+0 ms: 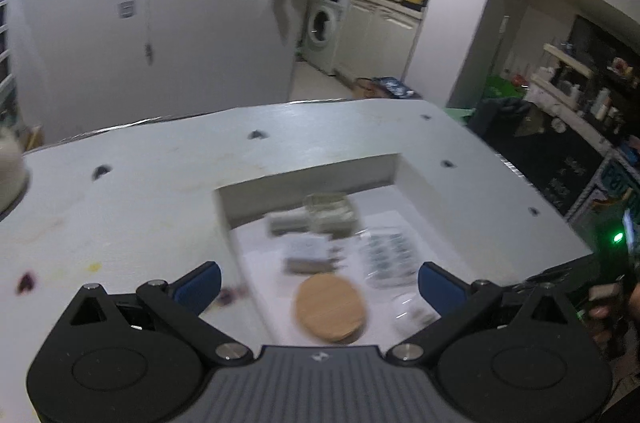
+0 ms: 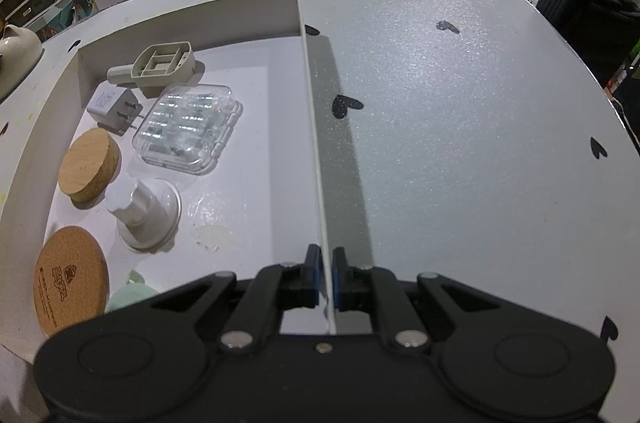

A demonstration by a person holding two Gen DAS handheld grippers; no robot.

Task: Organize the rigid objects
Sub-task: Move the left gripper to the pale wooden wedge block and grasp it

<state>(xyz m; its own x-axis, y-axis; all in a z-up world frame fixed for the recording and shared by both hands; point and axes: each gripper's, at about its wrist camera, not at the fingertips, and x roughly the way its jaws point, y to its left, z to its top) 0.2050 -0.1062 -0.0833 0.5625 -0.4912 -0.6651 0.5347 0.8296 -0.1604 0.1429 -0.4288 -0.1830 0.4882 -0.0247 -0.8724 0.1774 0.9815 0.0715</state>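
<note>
The right gripper (image 2: 326,273) clamps the box wall (image 2: 316,143) — likely pinning the box steady on the table (image 2: 460,103). The left gripper (image 1: 320,283) hovers wide open and empty above the wooden lid (image 1: 330,307) and clear case (image 2: 188,127), which lie inside the box.

White box (image 2: 192,23) on table (image 2: 460,111)

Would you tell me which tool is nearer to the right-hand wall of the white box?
Right. The right tool is shut on that box wall; the left tool hangs open above the box's contents, clear of the wall.
</note>
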